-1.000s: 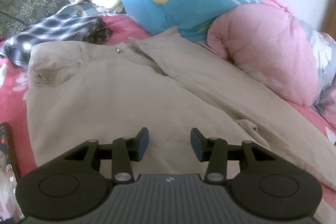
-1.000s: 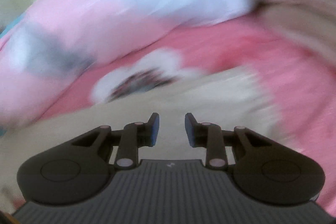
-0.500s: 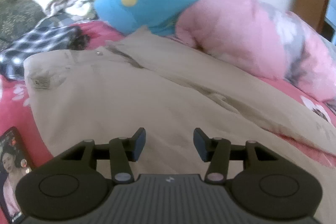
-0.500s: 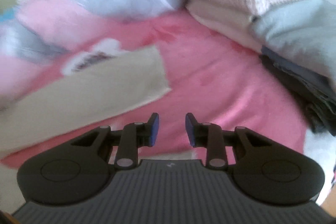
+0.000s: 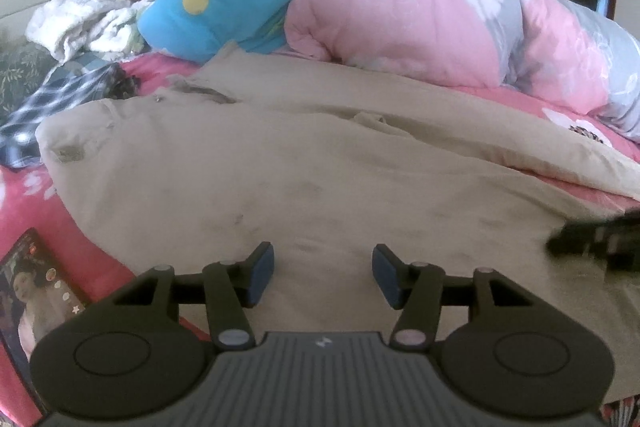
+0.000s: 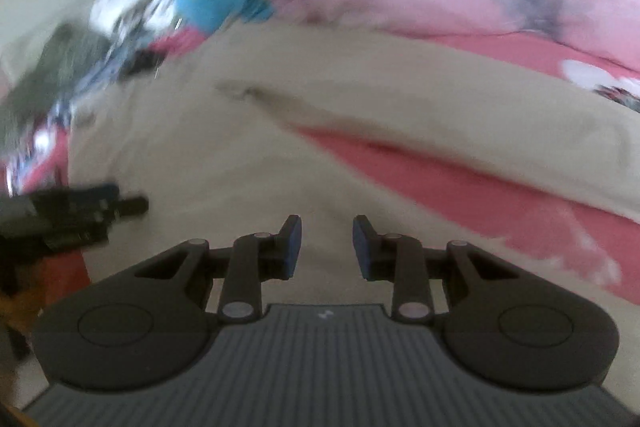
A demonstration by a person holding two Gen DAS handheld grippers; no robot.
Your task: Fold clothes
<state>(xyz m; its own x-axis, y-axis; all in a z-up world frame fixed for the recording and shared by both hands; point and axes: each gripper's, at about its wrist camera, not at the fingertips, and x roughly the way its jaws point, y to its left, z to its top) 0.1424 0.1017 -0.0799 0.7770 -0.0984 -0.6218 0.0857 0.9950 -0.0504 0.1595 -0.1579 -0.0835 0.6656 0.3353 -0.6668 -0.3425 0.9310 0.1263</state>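
**Where there's room on the bed**

Flat open space is mostly over the spread beige cotton trousers (image 5: 280,163). The far side is walled off by the puffy pink-and-blue quilt (image 5: 400,15). On the left sit a crumpled blue plaid shirt (image 5: 60,95) and a lit smartphone (image 5: 36,287). Bare pink bedsheet (image 6: 460,183) shows between the trouser legs.

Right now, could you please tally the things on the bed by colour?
Beige: 1, trousers
Pink: 1, quilt
Blue: 1, pillow
White: 1, blanket
Checked: 1, shirt
Total: 5
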